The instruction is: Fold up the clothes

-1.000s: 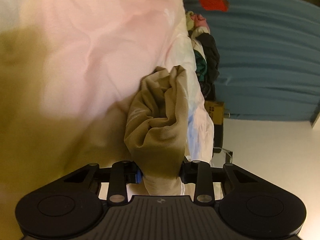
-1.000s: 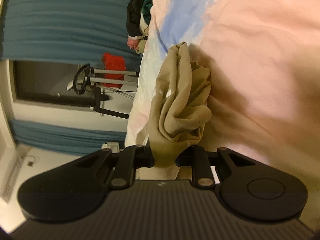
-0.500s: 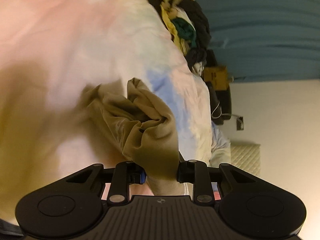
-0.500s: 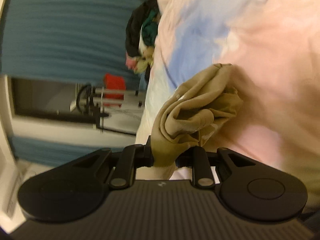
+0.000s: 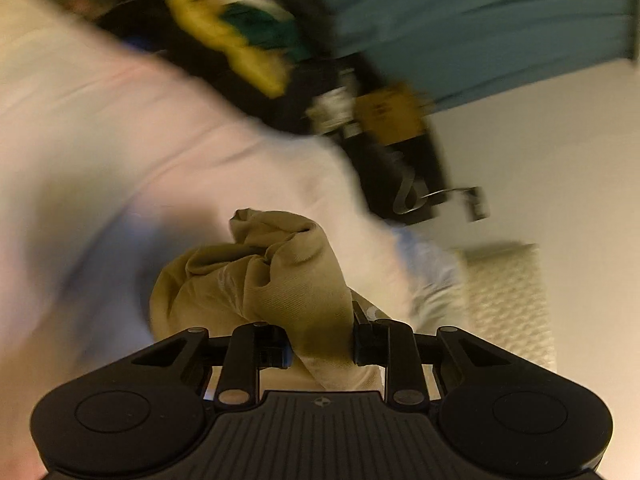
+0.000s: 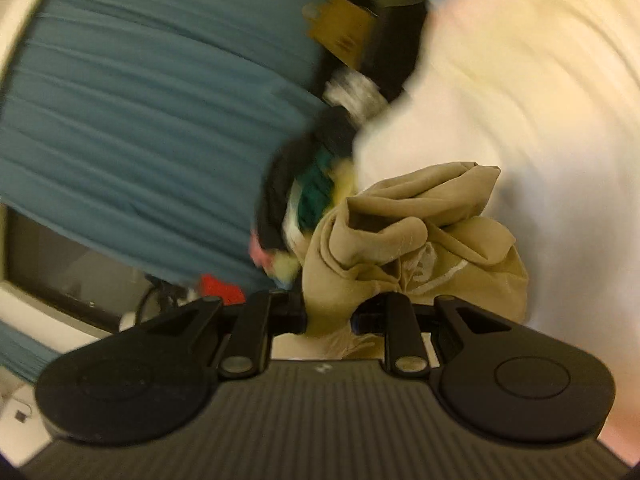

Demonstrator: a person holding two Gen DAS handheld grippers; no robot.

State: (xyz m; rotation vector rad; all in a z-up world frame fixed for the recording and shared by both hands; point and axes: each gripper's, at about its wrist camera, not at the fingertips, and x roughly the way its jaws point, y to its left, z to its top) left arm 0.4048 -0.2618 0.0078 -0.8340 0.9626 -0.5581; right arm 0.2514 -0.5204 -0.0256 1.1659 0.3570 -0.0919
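Note:
A tan garment [image 5: 280, 280] is bunched up over a pale pink and blue bedsheet [image 5: 120, 140]. My left gripper [image 5: 320, 344] is shut on one bunch of it, with cloth filling the gap between the jaws. In the right wrist view my right gripper [image 6: 330, 316] is shut on another bunch of the tan garment [image 6: 420, 232], which hangs crumpled over the sheet [image 6: 540, 100]. Both views are blurred by motion.
A pile of mixed clothes [image 5: 248, 40], black, yellow and green, lies at the bed's far edge, also in the right wrist view [image 6: 312, 192]. Teal curtains [image 6: 140, 100] hang behind. A yellow box [image 5: 384, 112] and a black bag [image 5: 400, 168] sit beside the bed.
Both grippers have swung with the tan garment still held. The views turned towards the clothes pile and curtains, and the garment looks more bunched.

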